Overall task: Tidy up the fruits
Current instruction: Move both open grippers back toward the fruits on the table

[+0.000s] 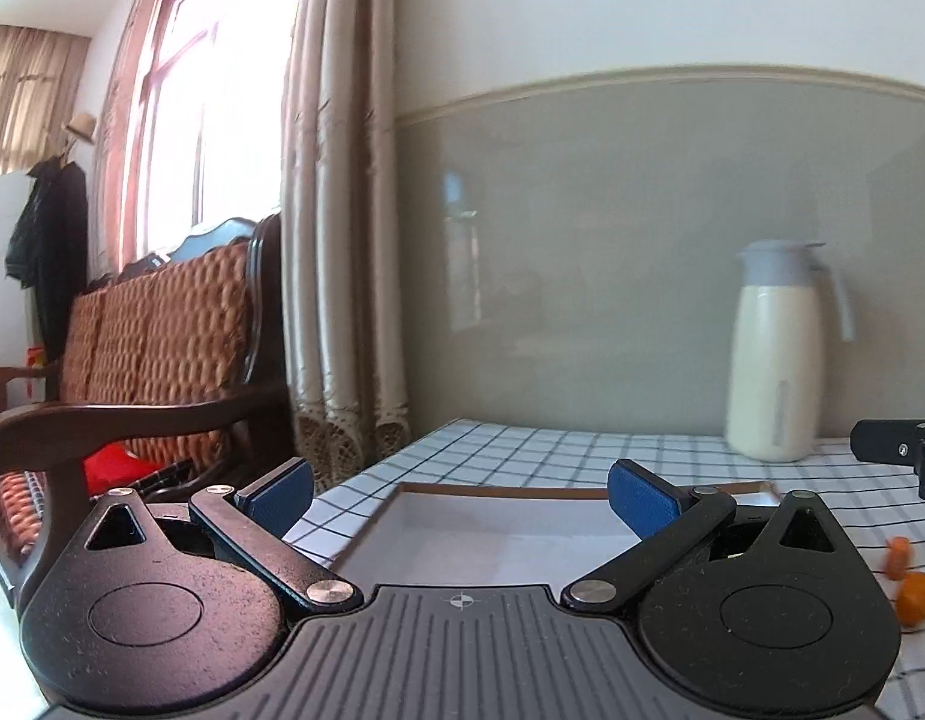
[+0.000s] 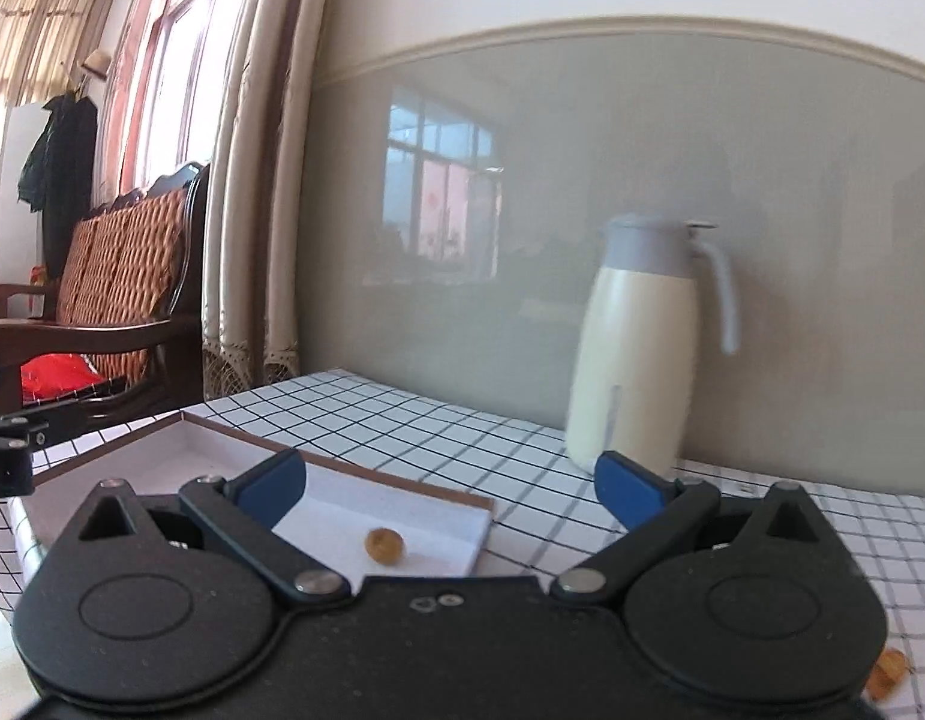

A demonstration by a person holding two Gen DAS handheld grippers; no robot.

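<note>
I'm in a home, in what looks like a living or dining room. Beside me stands a wooden bench [image 1: 162, 348] with a woven back, under a big window [image 1: 216, 90] with long beige curtains [image 1: 336, 210]. A dark coat [image 1: 48, 234] and a hat [image 1: 81, 126] hang in the corner. A cream jug [image 2: 636, 348] sits on my checked tablecloth [image 2: 438, 426].
</note>
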